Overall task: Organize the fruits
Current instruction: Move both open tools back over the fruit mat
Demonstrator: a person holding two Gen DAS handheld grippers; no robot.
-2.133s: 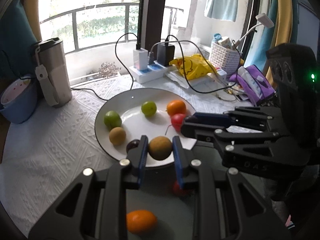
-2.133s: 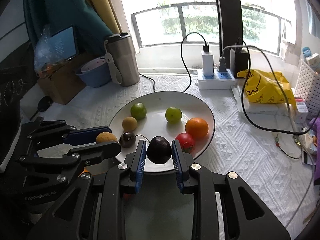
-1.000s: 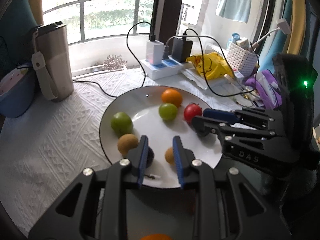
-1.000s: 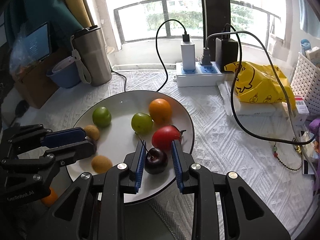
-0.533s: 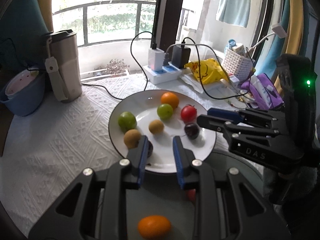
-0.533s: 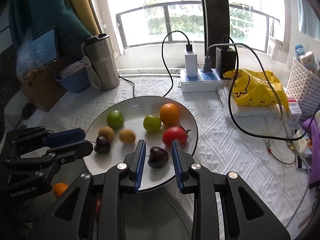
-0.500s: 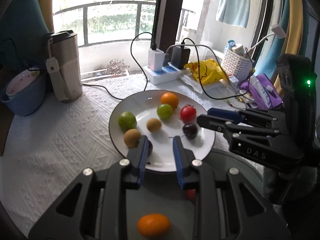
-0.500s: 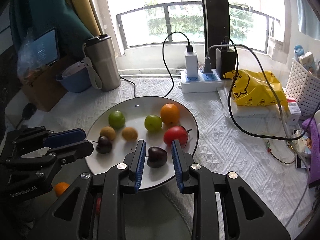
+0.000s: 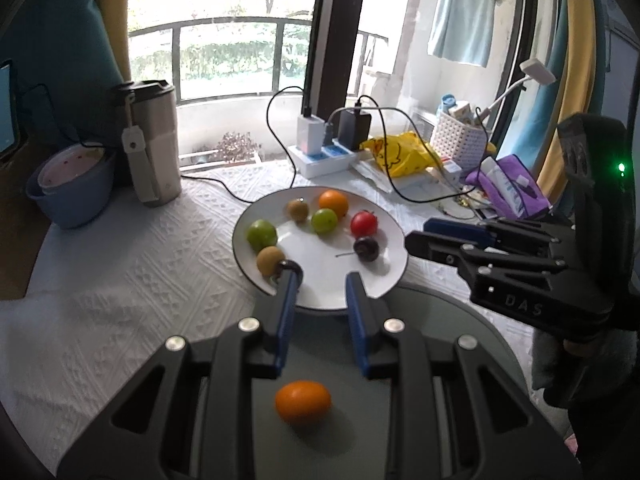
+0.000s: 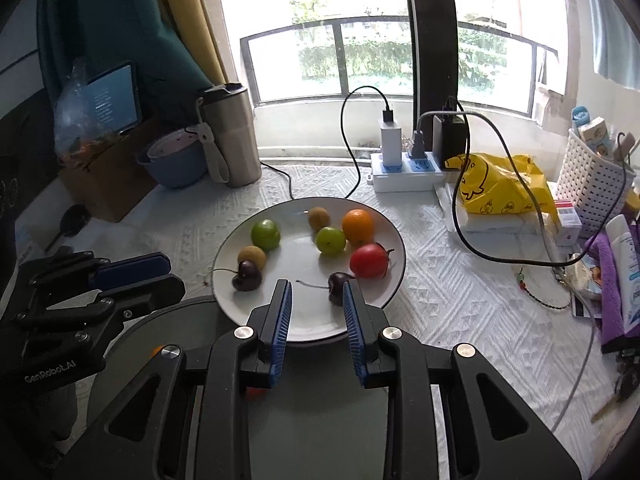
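**A:** What did the surface and the room look like?

**B:** The desk [image 10: 460,280] was covered in a white embossed cloth and stood against a window with a balcony railing. A steel tumbler [image 10: 232,136] and a blue bowl [image 10: 172,164] sat at the back left. A white power strip [image 10: 408,172] with chargers plugged in, a yellow bag [image 10: 500,188] and a white basket [image 10: 592,180] ran along the back right. A dark round tray [image 9: 440,320] lay at the near edge, just under the rim of the white plate [image 10: 384,220].

**A:** And the fruit?

**B:** Most of it was on the plate: an orange [image 10: 357,226], a red tomato [image 10: 369,261], two green plums [image 10: 265,234], two brown fruits [image 10: 252,257] and two dark cherries [image 10: 247,275]. A small orange citrus [image 9: 303,401] lay apart on the tray, between the arms of the left gripper.

**A:** How did the grippers stand?

**B:** The left gripper [image 9: 320,280] was spread wide with nothing between its blue pads, its tips over the plate's near rim. The left tip stood just beside the nearer brown fruit; I couldn't tell whether it touched. The right gripper [image 10: 317,288] was likewise parted and empty, over the near rim, with the second cherry [image 10: 338,283] just beside its right finger.
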